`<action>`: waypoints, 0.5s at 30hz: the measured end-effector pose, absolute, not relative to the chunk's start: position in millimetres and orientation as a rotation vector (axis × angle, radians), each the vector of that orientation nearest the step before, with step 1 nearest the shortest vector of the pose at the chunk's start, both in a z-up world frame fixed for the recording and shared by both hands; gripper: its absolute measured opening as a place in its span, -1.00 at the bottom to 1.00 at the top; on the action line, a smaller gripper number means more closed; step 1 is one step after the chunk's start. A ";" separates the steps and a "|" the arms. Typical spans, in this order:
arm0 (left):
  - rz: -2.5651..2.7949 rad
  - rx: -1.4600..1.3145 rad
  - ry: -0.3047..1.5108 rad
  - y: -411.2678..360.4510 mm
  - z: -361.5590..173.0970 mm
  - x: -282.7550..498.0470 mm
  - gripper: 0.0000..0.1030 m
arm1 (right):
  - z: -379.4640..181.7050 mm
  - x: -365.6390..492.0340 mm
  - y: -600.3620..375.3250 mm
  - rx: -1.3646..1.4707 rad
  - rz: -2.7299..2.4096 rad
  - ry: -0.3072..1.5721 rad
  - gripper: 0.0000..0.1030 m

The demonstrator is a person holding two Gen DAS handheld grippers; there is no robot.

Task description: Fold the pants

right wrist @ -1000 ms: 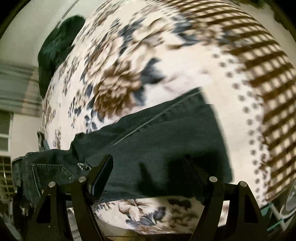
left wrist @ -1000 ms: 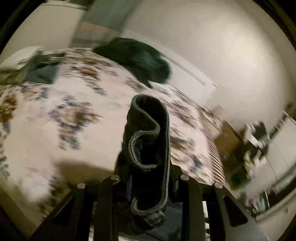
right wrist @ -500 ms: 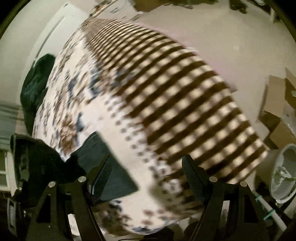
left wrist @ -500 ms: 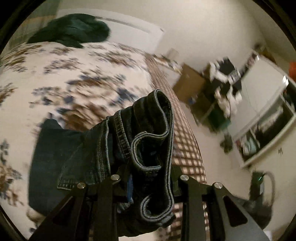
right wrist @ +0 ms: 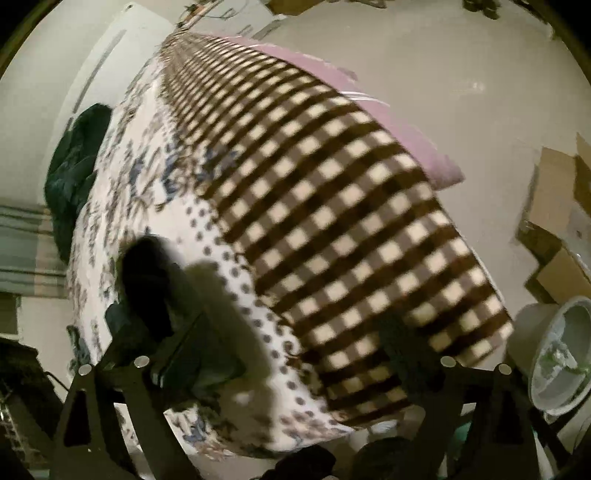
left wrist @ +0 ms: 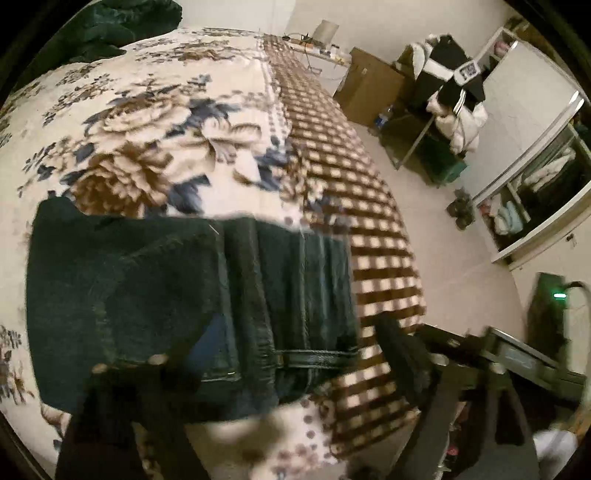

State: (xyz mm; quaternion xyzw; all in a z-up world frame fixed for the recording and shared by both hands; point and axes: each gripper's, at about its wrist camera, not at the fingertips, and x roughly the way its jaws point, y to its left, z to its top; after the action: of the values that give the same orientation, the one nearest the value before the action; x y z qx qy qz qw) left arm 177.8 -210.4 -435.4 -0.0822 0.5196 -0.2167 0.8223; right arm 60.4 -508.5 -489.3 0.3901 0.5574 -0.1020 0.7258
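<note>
Dark blue jeans (left wrist: 147, 277) lie folded on the floral blanket (left wrist: 155, 122), the waistband with its belt toward me. My left gripper (left wrist: 280, 343) hangs just over that waistband, its jaws opening. The denim lies between the blurred fingers (left wrist: 399, 354) and the pads do not press it. My right gripper (right wrist: 291, 332) is open and still widening over the blanket's brown checked border (right wrist: 332, 221), with nothing between its fingers. A dark blurred shape (right wrist: 147, 266) shows by its left finger; I cannot tell what it is.
A dark green garment (left wrist: 122, 29) lies heaped at the far end of the bed. Past the bed's edge stand cardboard boxes (right wrist: 554, 206), a pale bucket (right wrist: 554, 354), a chair piled with clothes (left wrist: 450, 92) and an open wardrobe (left wrist: 535, 195).
My left gripper swung across the bed, came down and let go of the bunched waistband, which now lies flat. The right view swept from the jeans to the checked border and its jaws widened.
</note>
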 end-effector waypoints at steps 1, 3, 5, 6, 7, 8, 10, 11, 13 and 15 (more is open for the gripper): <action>-0.459 -0.199 1.103 -198.6 -425.3 179.0 0.67 | -488.4 65.4 -505.5 0.873 -0.197 1.221 0.93; -0.436 -0.215 1.100 -181.3 -419.3 186.0 0.68 | -486.9 77.4 -499.5 0.903 -0.143 1.202 0.93; -0.382 -0.233 1.099 -150.2 -414.3 195.5 0.69 | -486.2 92.3 -490.9 0.911 -0.086 1.186 0.94; -0.351 -0.239 1.099 -133.7 -414.4 200.1 0.69 | -488.5 102.3 -484.3 0.914 -0.045 1.189 0.94; -0.299 -0.237 1.110 -111.2 -417.9 207.7 0.69 | -492.4 112.6 -477.2 0.914 -0.008 1.200 0.95; -0.270 -0.237 1.123 -96.9 -423.6 213.7 0.69 | -496.4 121.2 -471.3 0.912 0.020 1.212 0.95; -0.176 -0.234 1.158 -58.0 -440.3 231.2 0.69 | -515.6 141.0 -454.2 0.908 0.092 1.258 0.95; -0.145 -0.234 1.170 -44.8 -446.8 237.5 0.69 | -525.1 147.2 -448.6 0.911 0.105 1.281 0.95; -0.096 -0.260 1.201 -14.0 -464.4 254.2 0.69 | -552.8 159.7 -434.8 0.943 0.146 1.362 0.95; -0.083 -0.283 1.228 2.0 -477.4 265.2 0.69 | -569.7 161.7 -424.0 0.986 0.178 1.415 0.56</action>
State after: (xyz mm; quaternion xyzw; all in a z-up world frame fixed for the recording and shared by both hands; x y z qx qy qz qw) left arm 265.2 2.0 -477.4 -0.1323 0.5739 -0.0390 0.8073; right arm 161.7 -424.0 -569.7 0.4335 0.6220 0.0783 0.6473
